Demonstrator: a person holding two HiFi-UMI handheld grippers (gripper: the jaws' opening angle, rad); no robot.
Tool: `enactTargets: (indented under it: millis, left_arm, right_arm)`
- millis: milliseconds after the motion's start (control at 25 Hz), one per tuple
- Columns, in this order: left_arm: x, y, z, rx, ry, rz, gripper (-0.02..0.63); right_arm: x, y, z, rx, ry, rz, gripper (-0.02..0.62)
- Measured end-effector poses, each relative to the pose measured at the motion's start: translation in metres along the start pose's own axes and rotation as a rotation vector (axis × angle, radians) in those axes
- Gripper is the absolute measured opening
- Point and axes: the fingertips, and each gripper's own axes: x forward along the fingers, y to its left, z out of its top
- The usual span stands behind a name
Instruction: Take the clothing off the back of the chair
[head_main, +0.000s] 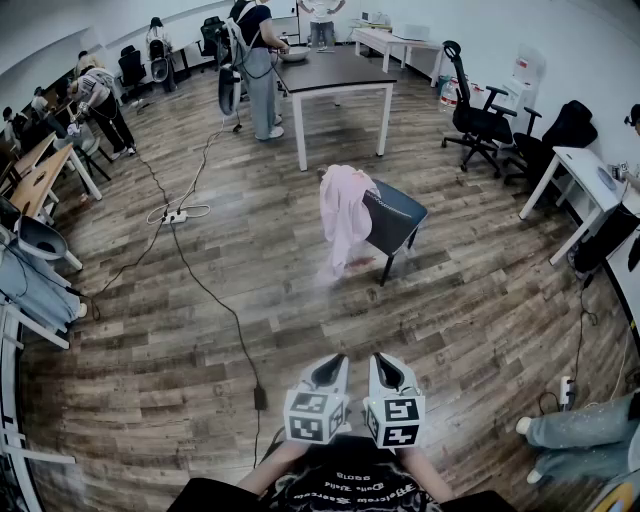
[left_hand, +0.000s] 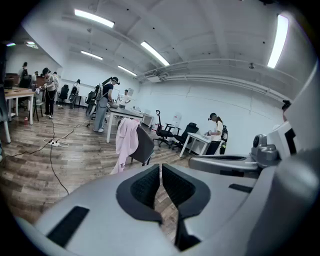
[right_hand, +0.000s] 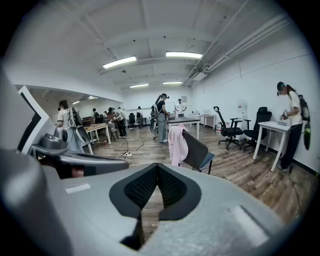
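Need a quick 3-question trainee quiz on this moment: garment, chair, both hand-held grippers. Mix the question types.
1. True or false: the pink garment is draped over the back of the chair.
2. Multiple choice: the left hand-held gripper is
A) shut on the garment
B) shut with nothing between its jaws
C) wide open
3. Short answer: what is the right hand-held gripper holding?

Key: 1 true. 2 B. 3 nothing: its jaws are together and empty, well apart from the chair.
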Motion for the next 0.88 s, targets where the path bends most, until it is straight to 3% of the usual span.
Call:
enactTargets:
  millis: [880]
  left_arm:
    - [0.015, -0.003, 0.004, 0.027, 0.002, 0.025, 0.024]
  right_arm:
    - [0.008, -0.017, -0.005, 0.031, 0.006, 0.021, 0.006]
